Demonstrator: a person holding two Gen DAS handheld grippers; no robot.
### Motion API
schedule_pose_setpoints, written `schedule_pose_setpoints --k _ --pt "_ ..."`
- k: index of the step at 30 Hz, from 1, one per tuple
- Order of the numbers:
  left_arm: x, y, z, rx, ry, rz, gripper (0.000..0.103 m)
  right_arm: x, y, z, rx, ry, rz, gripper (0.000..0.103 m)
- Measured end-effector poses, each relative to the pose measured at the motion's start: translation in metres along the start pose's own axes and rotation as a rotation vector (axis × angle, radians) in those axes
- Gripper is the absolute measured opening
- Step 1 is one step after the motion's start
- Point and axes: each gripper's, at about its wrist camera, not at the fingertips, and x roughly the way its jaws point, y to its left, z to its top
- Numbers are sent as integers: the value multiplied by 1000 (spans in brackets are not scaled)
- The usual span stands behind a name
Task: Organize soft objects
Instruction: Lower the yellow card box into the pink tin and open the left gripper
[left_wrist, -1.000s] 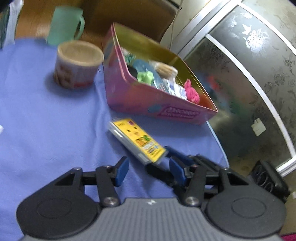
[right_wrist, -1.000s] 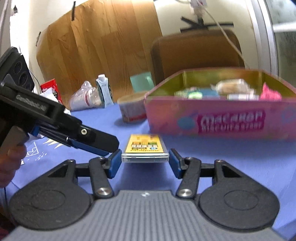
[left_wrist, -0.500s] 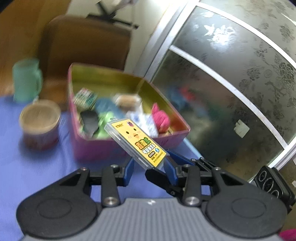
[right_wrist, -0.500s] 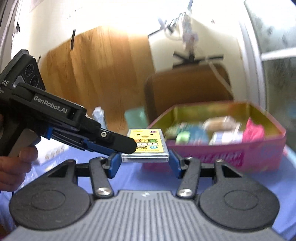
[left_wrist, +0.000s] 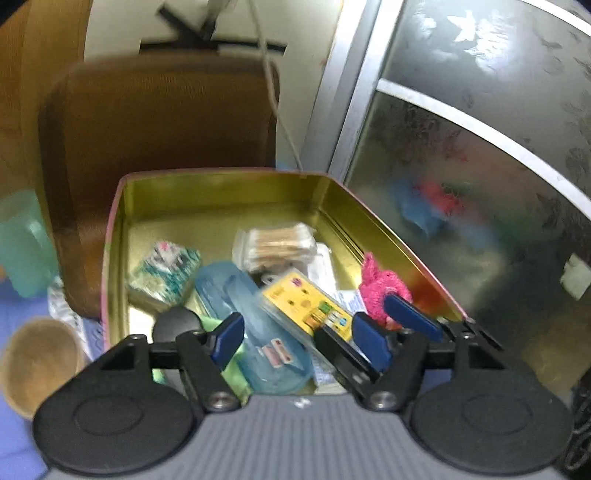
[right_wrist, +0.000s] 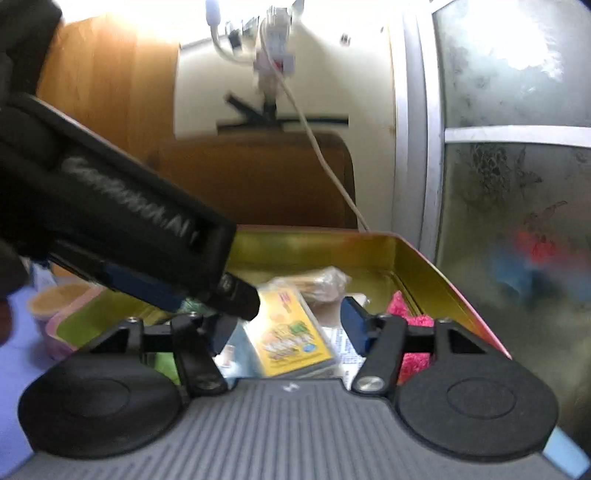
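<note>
A yellow pack in a clear case (left_wrist: 308, 308) lies tilted on the pile inside the pink tin (left_wrist: 221, 192); it also shows in the right wrist view (right_wrist: 291, 332). My left gripper (left_wrist: 297, 338) is open over the tin's near end, its jaws wide on either side of the pack. My right gripper (right_wrist: 284, 325) is open too, with the pack between its jaws and touching neither. The right gripper's blue fingers (left_wrist: 412, 314) reach in from the right in the left wrist view. The left gripper's body (right_wrist: 129, 229) crosses the right wrist view.
In the tin lie a blue pouch (left_wrist: 258, 332), a pink knit piece (left_wrist: 380, 288), a wrapped biscuit pack (left_wrist: 279, 243) and a teal packet (left_wrist: 166, 273). A round tub (left_wrist: 37, 358) and a green mug (left_wrist: 22, 243) stand left. A brown chair back (left_wrist: 159, 122) and glass door (left_wrist: 480, 184) are behind.
Both grippers lifted the yellow pack off the blue cloth and carried it over the tin. They have now opened and the pack rests on the pile inside.
</note>
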Motion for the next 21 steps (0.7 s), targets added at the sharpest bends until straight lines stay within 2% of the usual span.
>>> schedule_pose_setpoints --k 5,15,17,21 --pt "-20 -3 -8 6 -22 43 68 -27 4 -5 59 -17 17 63" --pt "-80 -8 -44 81 -79 225 72 -64 15 -7 126 1 53 64" --pt "-91 -3 -53 78 -86 255 81 -73 14 -9 165 18 71 65" --pt "-116 8 -75 60 -105 327 87 -86 12 -9 258 69 133 65"
